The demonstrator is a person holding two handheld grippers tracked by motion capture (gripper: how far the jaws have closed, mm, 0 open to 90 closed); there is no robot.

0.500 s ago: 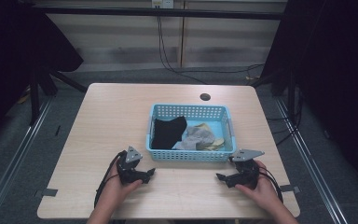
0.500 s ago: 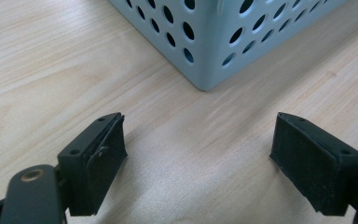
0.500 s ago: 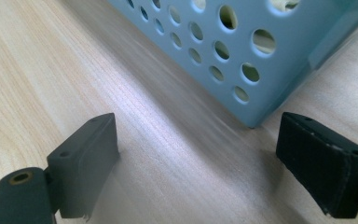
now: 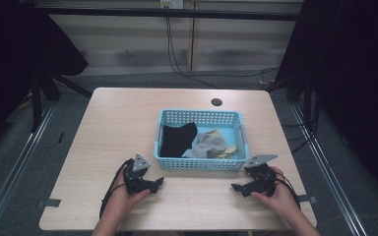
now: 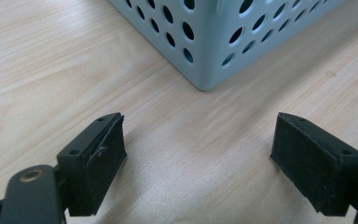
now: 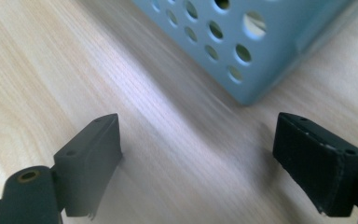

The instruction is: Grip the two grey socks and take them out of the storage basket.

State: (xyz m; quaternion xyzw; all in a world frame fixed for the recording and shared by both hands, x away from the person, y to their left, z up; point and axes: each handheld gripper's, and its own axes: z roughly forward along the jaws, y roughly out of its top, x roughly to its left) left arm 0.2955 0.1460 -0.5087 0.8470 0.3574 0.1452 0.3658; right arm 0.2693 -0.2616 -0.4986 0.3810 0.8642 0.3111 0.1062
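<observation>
**Both grippers rested spread before the basket**

A light blue perforated basket (image 4: 200, 163) sat on the pale wooden worktop (image 4: 118, 118), toward its near half. Inside lay a black cloth (image 4: 177, 139) at the left, a grey cloth (image 4: 207, 144) beside it, and something yellowish (image 4: 228, 149) at the right. The left gripper (image 4: 157, 182) rested on the worktop near the basket's near-left corner, its fingers (image 5: 98, 158) released, spread wide and empty. The right gripper (image 4: 236, 188) lay near the near-right corner, fingers (image 6: 91, 158) likewise spread with nothing between them. A dark round hole (image 4: 216, 102) marked the worktop beyond the basket.
</observation>
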